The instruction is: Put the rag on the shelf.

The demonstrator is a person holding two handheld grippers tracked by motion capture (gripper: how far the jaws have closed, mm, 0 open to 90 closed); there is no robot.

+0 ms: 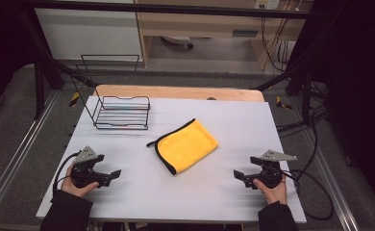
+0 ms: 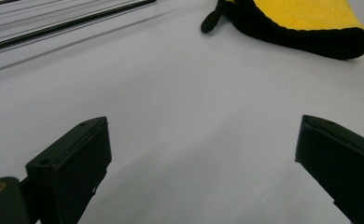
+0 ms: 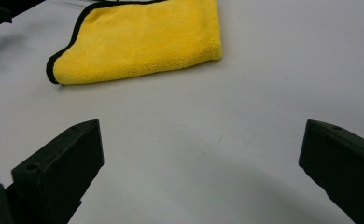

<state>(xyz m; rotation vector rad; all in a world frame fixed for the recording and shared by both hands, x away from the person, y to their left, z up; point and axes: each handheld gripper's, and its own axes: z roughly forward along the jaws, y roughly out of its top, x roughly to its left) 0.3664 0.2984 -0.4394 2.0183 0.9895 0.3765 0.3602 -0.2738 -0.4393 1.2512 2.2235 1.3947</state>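
Note:
A folded yellow cloth (image 1: 186,145) with black edging lies flat in the middle of the white table (image 1: 233,120). My left gripper (image 1: 112,176) rests low near the front left, held by a hand, open and holding nothing. My right gripper (image 1: 238,176) sits near the front right, also open with nothing in it. In the left gripper view the cloth (image 2: 311,18) lies at the upper right, well beyond the jaws. The cloth (image 3: 143,39) fills the upper left of the right gripper view, apart from the jaws.
A black wire basket (image 1: 122,111) stands at the back left of the table. Its wires (image 2: 63,25) cross the top left of the left gripper view. Black frame posts flank the table, and cables trail off the right edge.

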